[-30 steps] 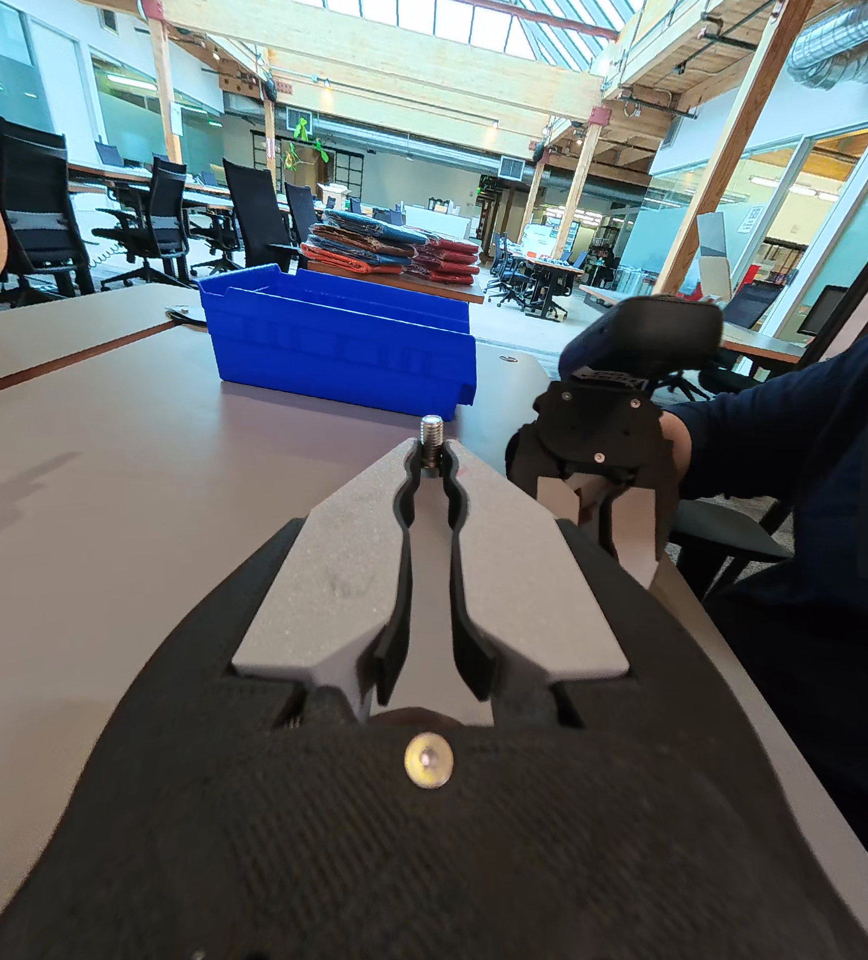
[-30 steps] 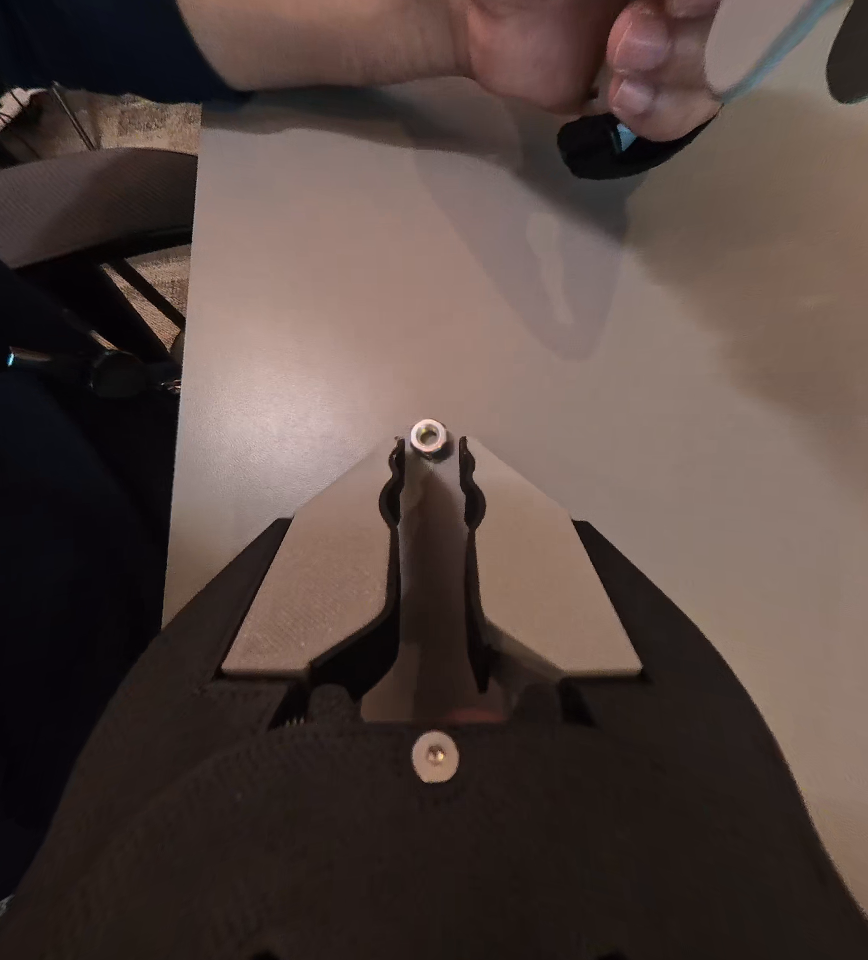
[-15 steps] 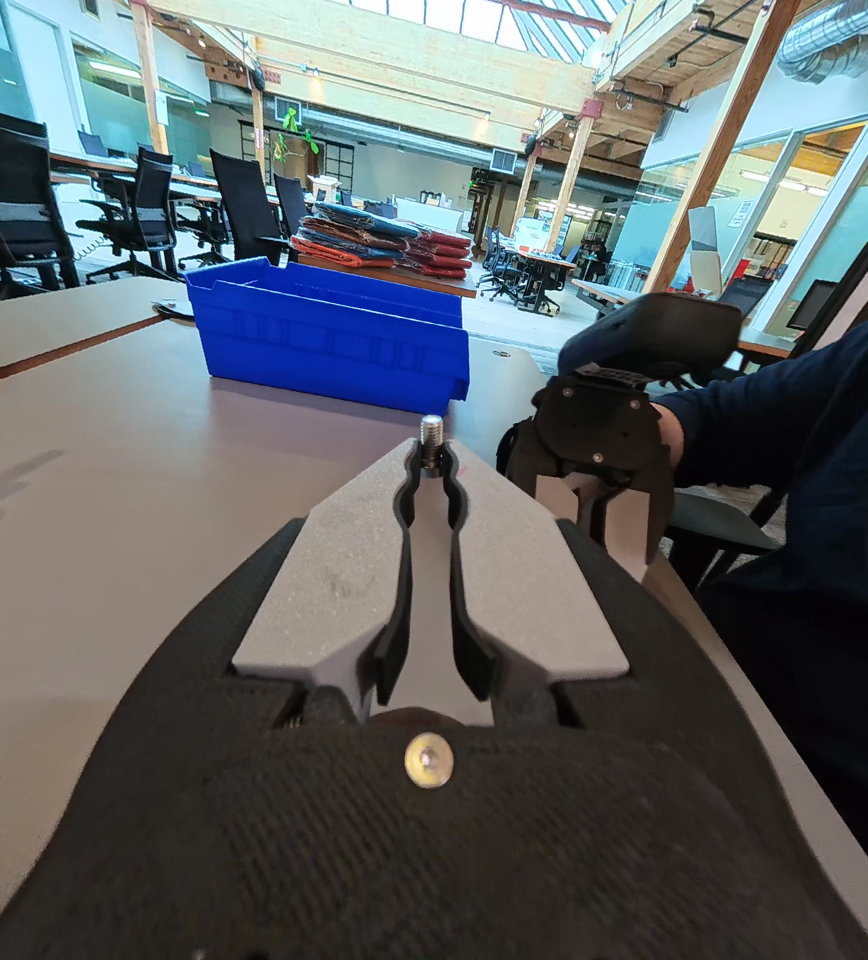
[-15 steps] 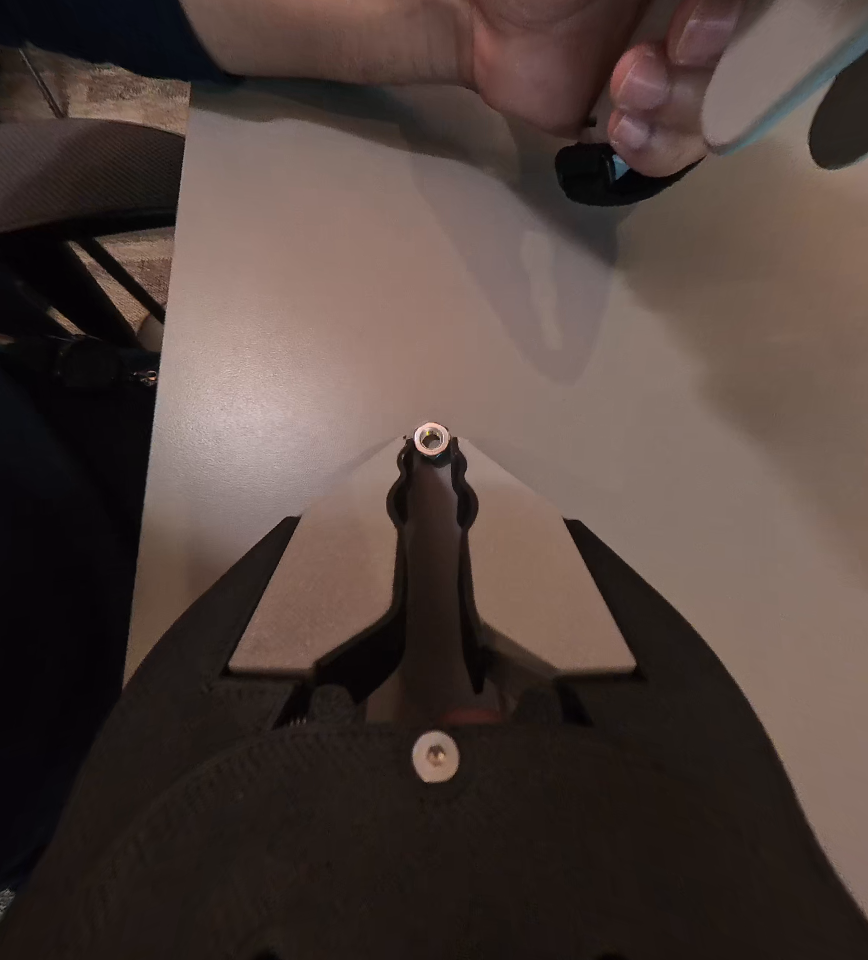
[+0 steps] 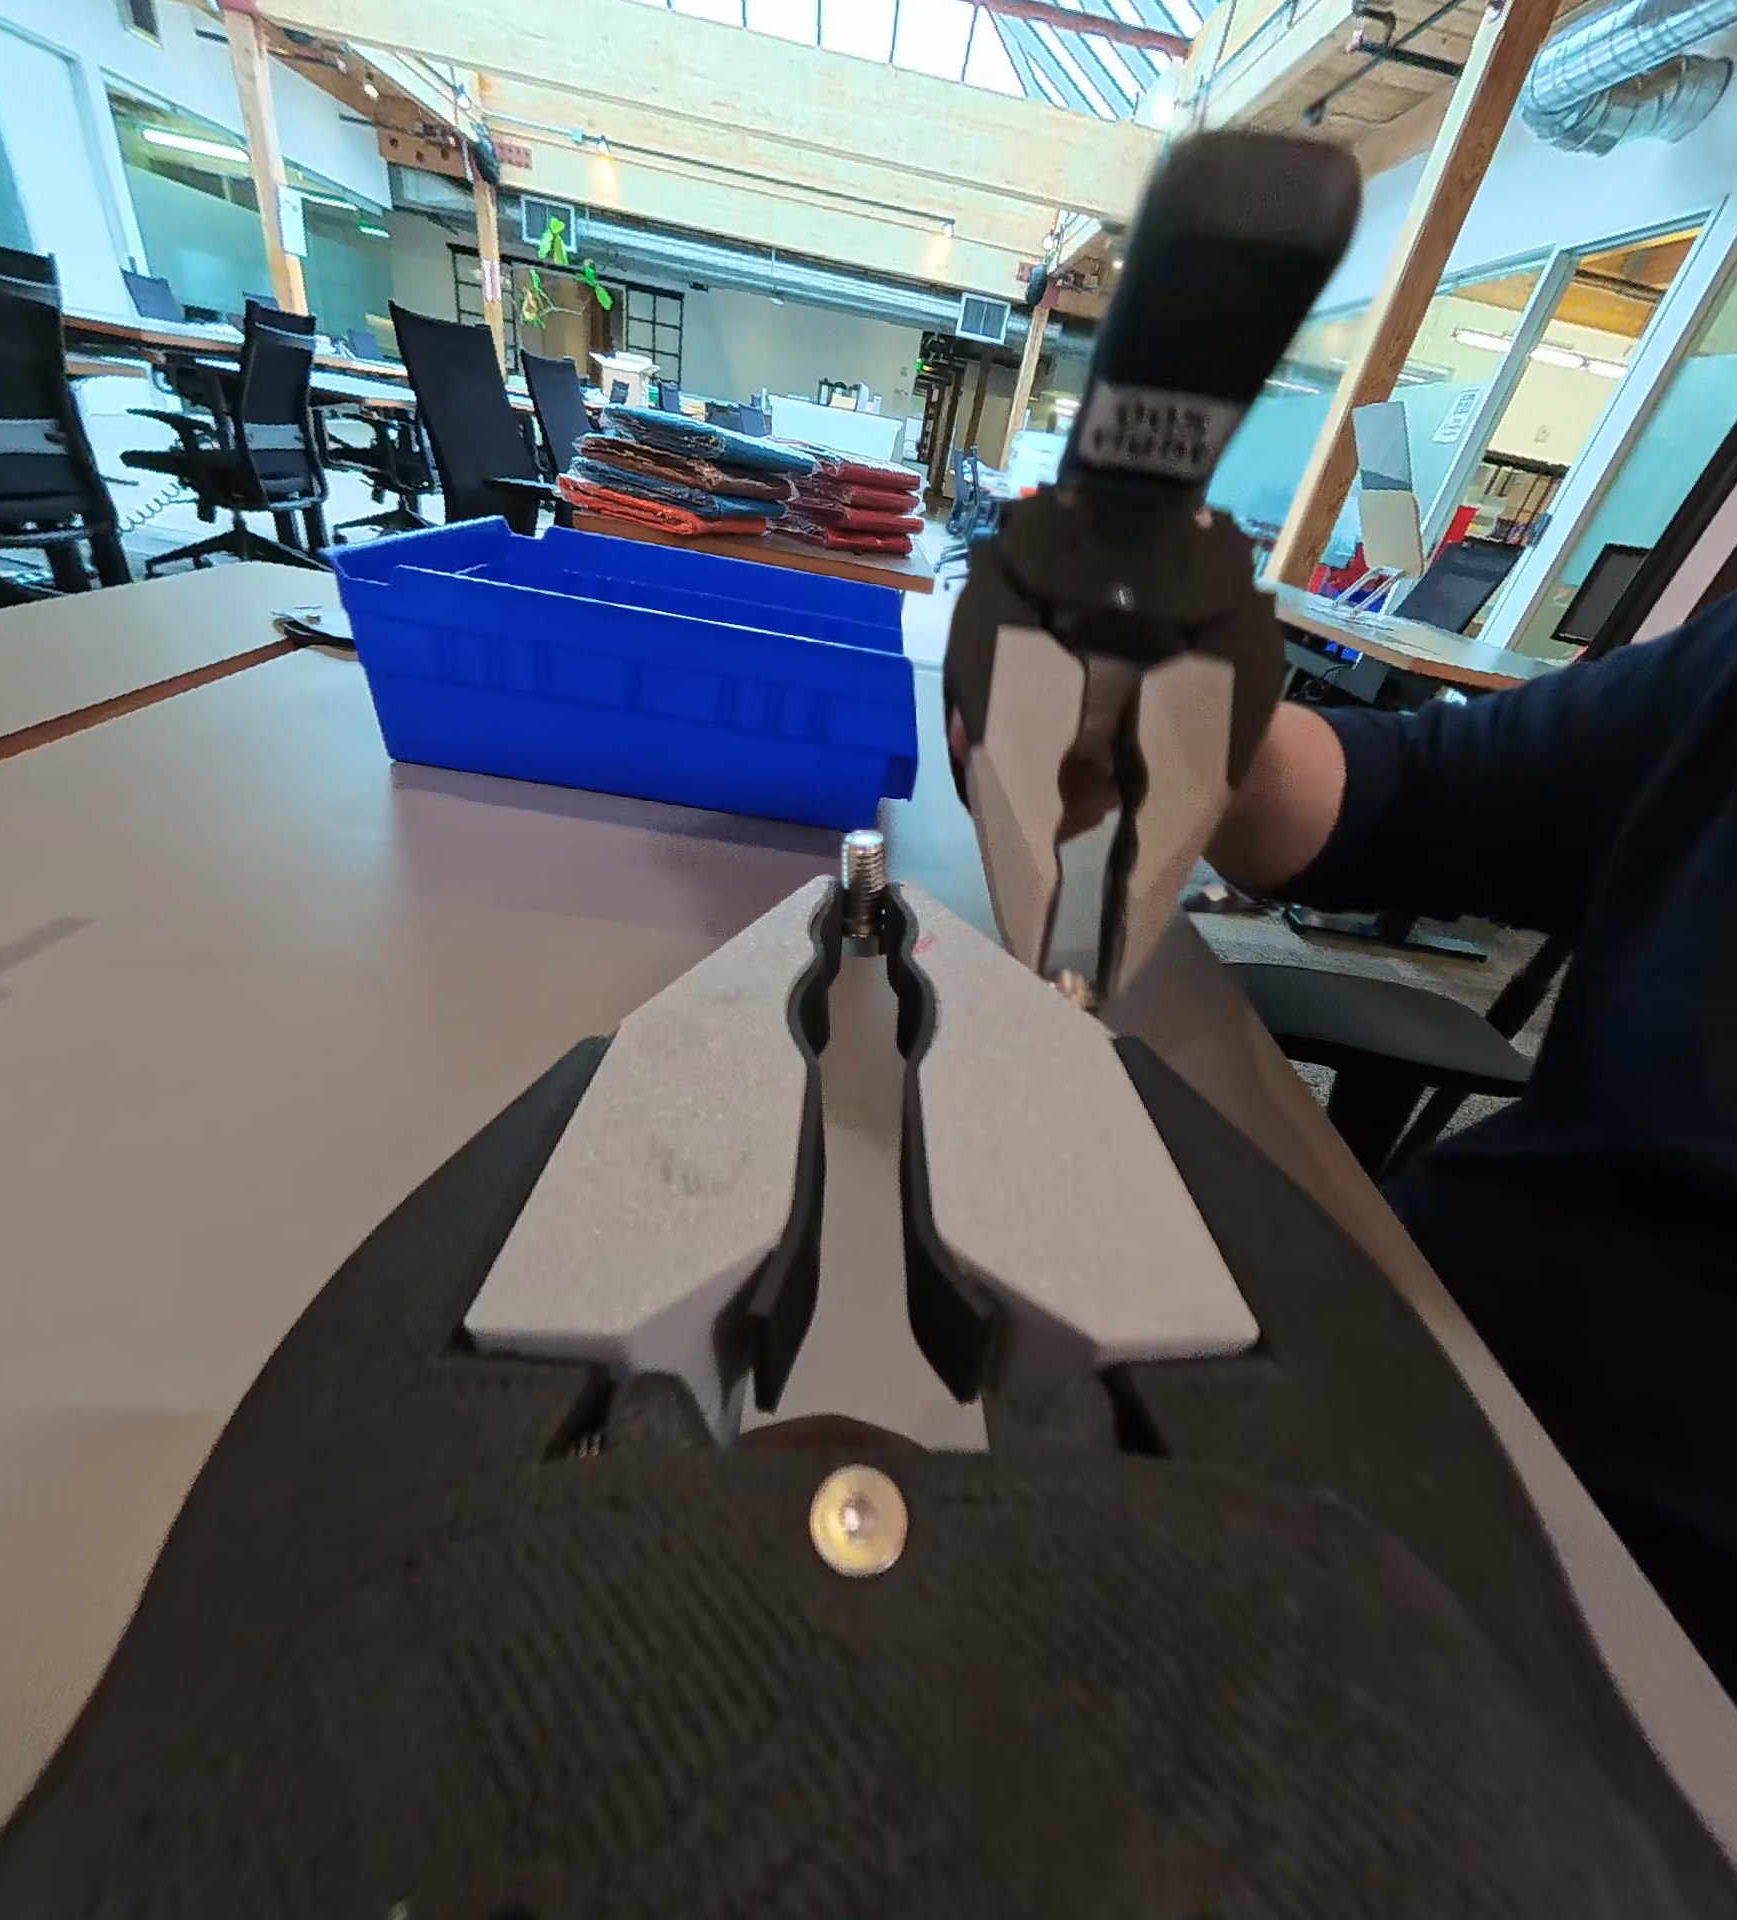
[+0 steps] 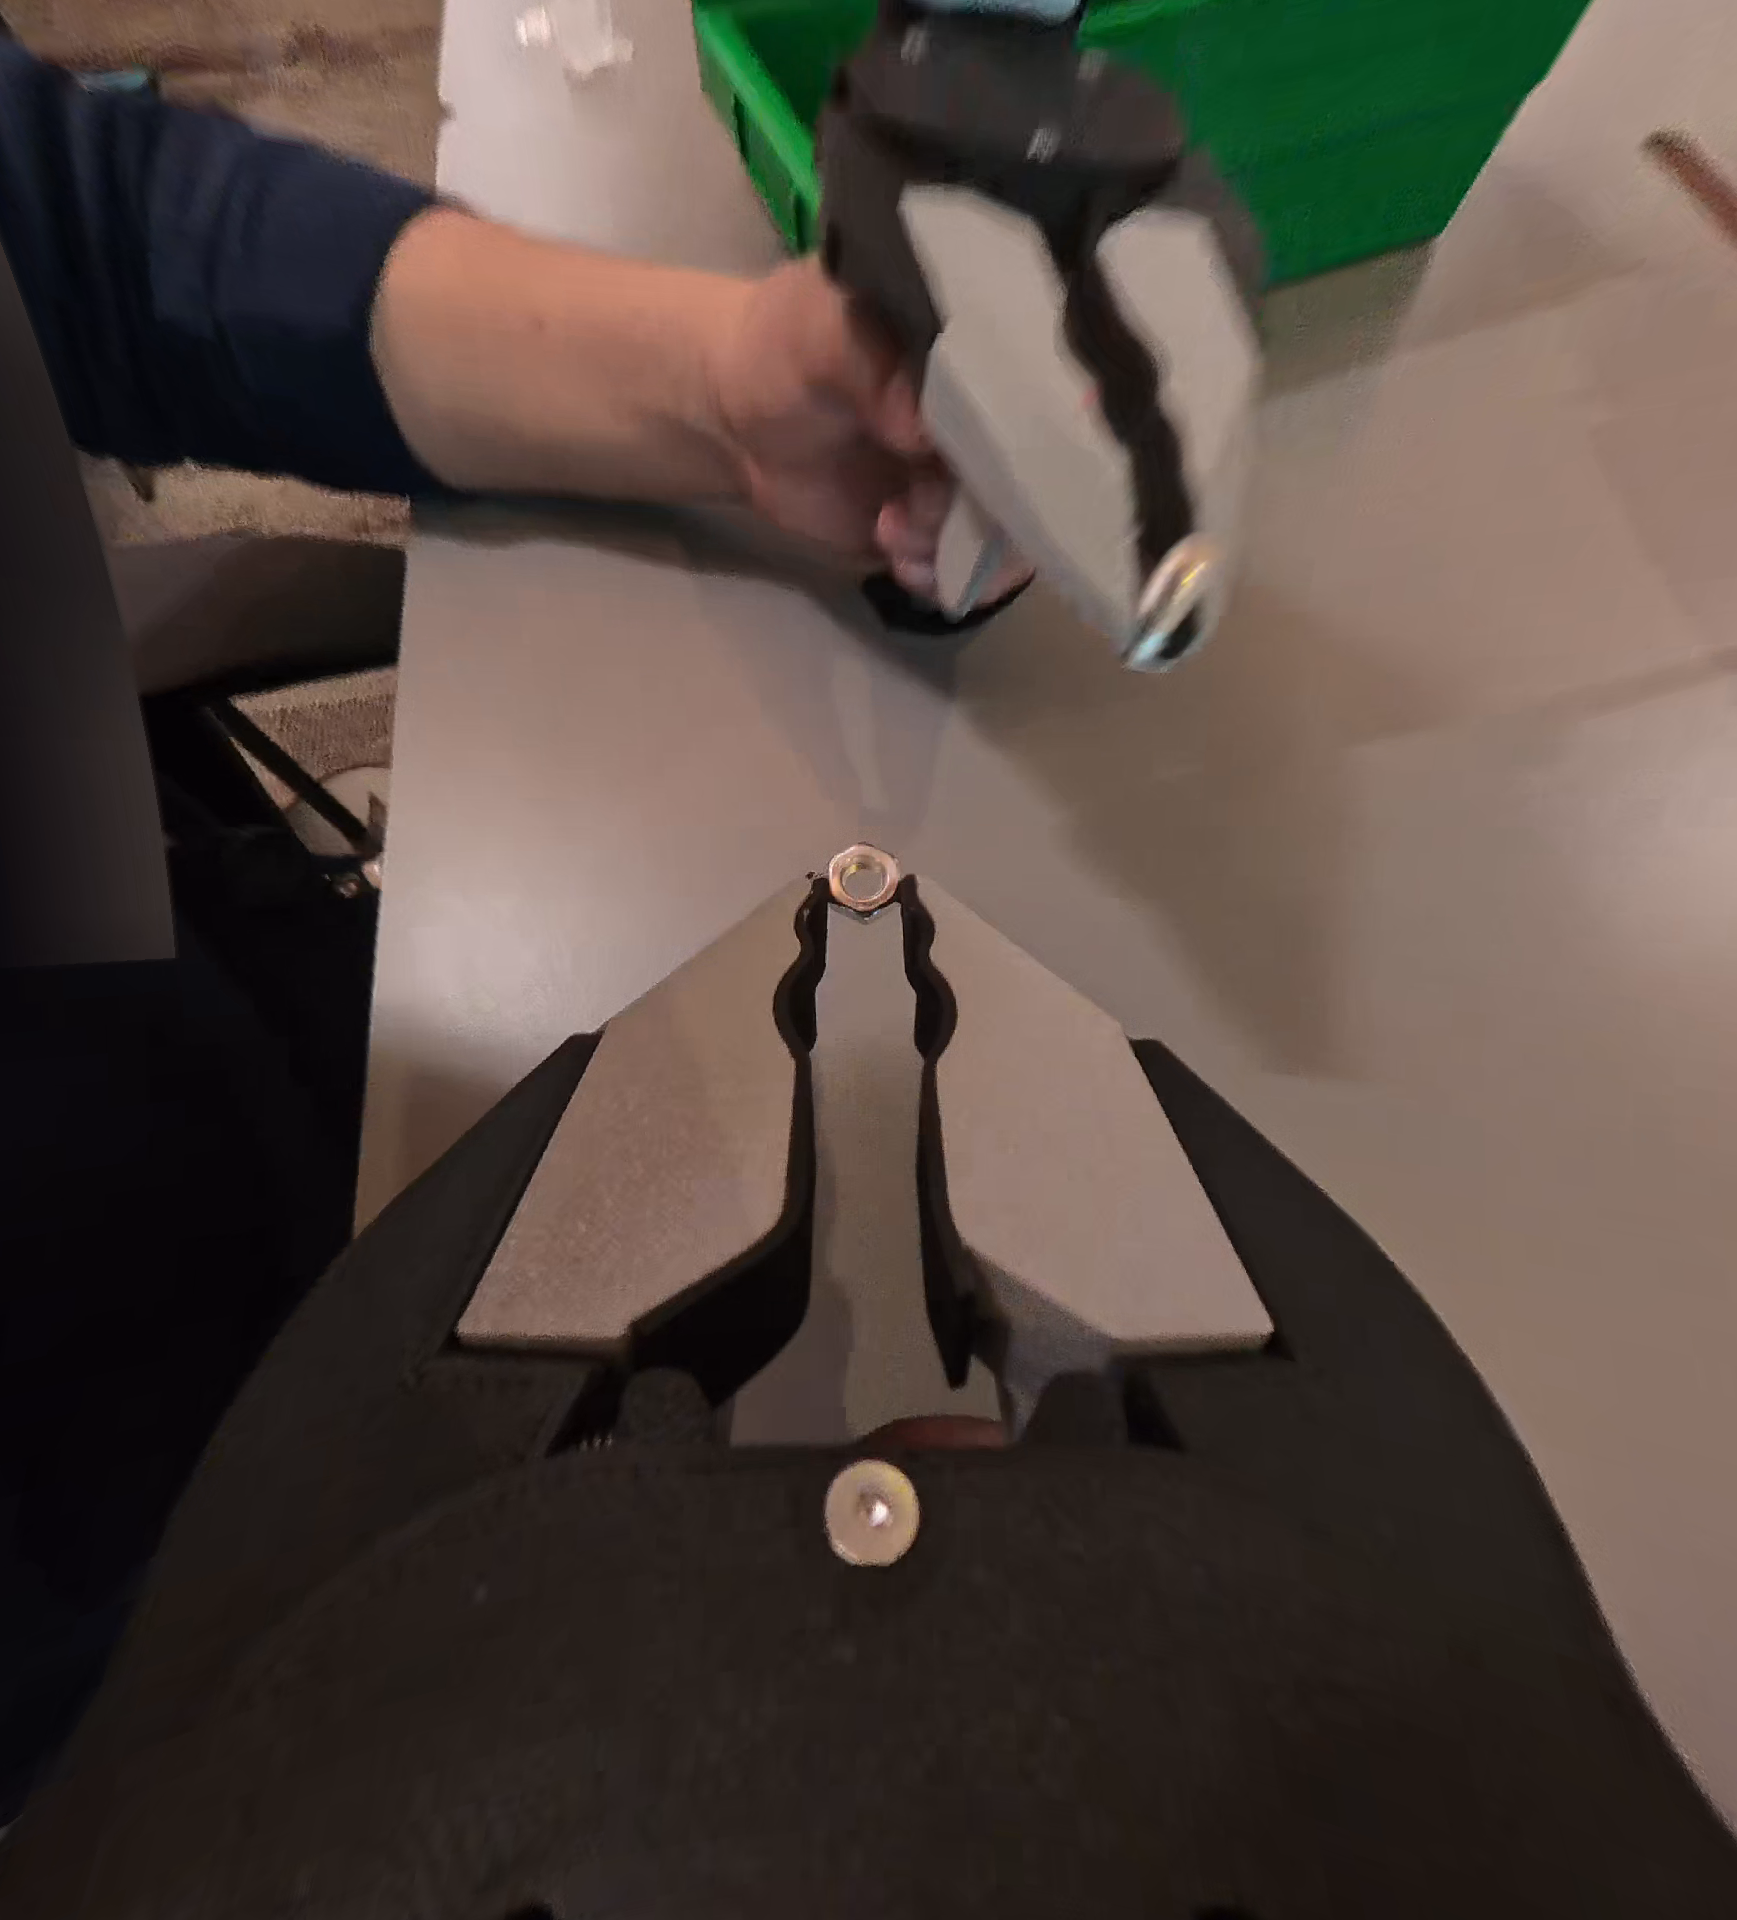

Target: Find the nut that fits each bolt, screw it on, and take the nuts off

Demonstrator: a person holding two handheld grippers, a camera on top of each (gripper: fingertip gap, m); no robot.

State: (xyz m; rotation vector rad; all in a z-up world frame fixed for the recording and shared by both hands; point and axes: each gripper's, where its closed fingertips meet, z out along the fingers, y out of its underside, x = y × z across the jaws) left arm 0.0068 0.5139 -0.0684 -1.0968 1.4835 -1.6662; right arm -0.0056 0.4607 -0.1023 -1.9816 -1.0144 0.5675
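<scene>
My left gripper [image 5: 862, 914] is shut on a silver bolt [image 5: 861, 871] that stands upright, threaded end up, above the grey table [image 5: 220, 935]. My right gripper [image 6: 864, 902] is shut on a small silver hex nut [image 6: 864, 883], its hole facing the camera. In the left wrist view the right gripper [image 5: 1077, 977] points down just to the right of the bolt, with the nut [image 5: 1074, 985] at its tips. In the right wrist view the left gripper [image 6: 1160, 613] shows blurred at upper right, the bolt's head [image 6: 1170, 613] at its tips.
A blue bin [image 5: 635, 675] stands on the table behind the bolt. A green bin [image 6: 1311, 125] stands at the far end in the right wrist view. The table's edge [image 6: 391, 831] runs on the person's side, with a chair beyond. Office chairs and desks fill the background. Spacing between my two grippers at the tips: around 7 cm.
The right gripper has swung up from low beside the table edge and now points down next to the bolt. The left gripper holds the bolt as before.
</scene>
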